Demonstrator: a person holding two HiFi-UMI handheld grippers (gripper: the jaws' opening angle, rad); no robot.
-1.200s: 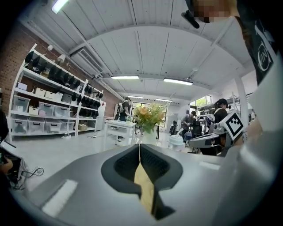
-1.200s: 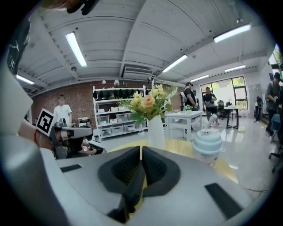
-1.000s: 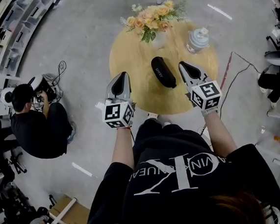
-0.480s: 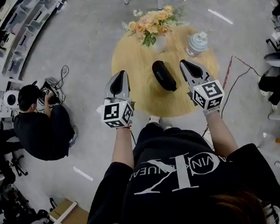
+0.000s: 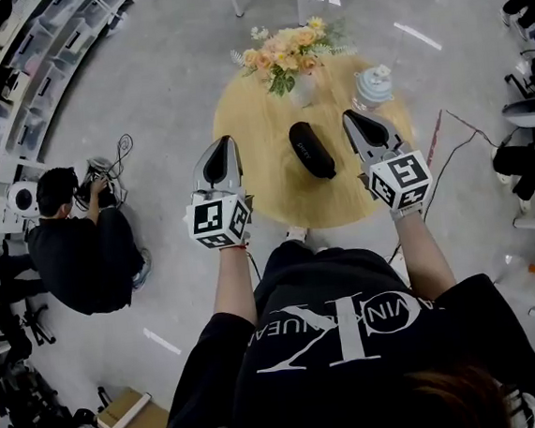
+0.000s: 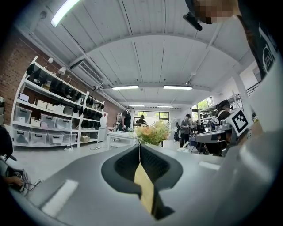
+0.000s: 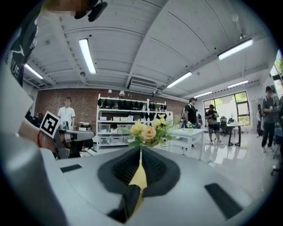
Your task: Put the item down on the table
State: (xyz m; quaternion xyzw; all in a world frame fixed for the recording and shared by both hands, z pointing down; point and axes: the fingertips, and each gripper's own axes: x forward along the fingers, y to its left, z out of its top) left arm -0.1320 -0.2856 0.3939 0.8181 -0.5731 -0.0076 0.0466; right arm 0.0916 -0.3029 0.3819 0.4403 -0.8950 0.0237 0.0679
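A black oblong case (image 5: 311, 150) lies flat on the round wooden table (image 5: 274, 184), touched by neither gripper. My left gripper (image 5: 225, 144) hovers over the table's left edge, to the left of the case. Its jaws are shut and hold nothing, and the left gripper view shows the pads meeting in a thin line at the left gripper (image 6: 139, 146). My right gripper (image 5: 349, 118) is to the right of the case, also shut with nothing held. In its own view the right gripper (image 7: 141, 151) points at the flowers (image 7: 148, 129).
A vase of orange and cream flowers (image 5: 287, 51) stands at the table's far edge, with a clear bottle (image 5: 374, 85) to its right. A person in black (image 5: 72, 232) crouches on the floor at left beside cables. Shelving (image 5: 18, 63) lines the far left wall.
Both grippers have stayed nearly in place on either side of the case, drifting slightly apart. The case has not moved on the table.
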